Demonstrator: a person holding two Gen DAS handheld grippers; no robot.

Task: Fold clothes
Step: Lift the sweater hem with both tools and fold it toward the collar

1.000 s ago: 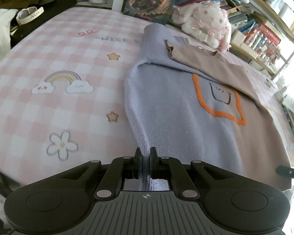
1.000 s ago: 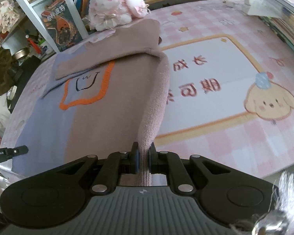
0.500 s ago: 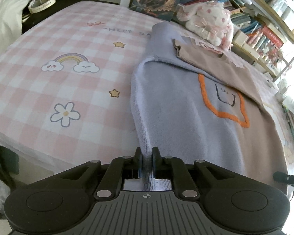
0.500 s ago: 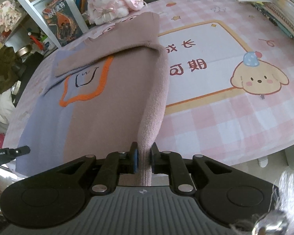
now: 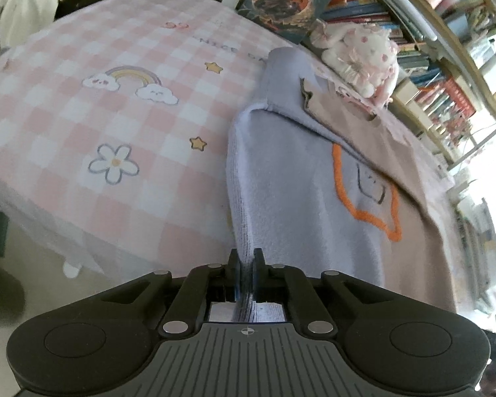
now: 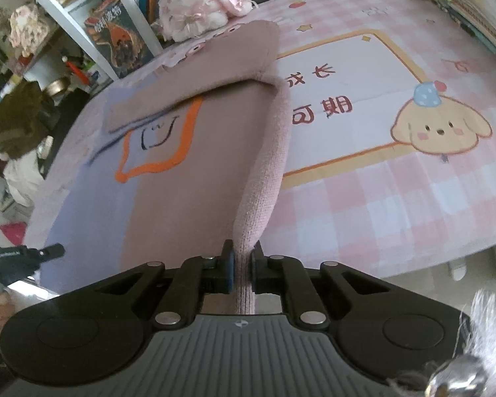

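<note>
Knit fabric, lilac on one half and dusty pink on the other, forms the sweater (image 5: 314,178) spread on the checked bed cover (image 5: 82,125). We hold its hem at both near corners: the left gripper (image 5: 245,273) is clenched on the lilac edge, the right gripper (image 6: 241,269) on the pink edge, each with a ridge of cloth pinched between its pads. From either gripper the garment runs straight ahead and away, its long axis in line with the fingers, toward the plush rabbit (image 6: 198,10) and bookshelf (image 5: 430,49) beyond the far end. Neither hand is nearer the collar end, so we judge the coming fold to need both carried forward together. The left view alone shows the lilac side fold and the rainbow print off to its left. The right view alone shows the puppy print to its right and, at lower left, what is probably the other gripper's tip, too small to confirm.
</note>
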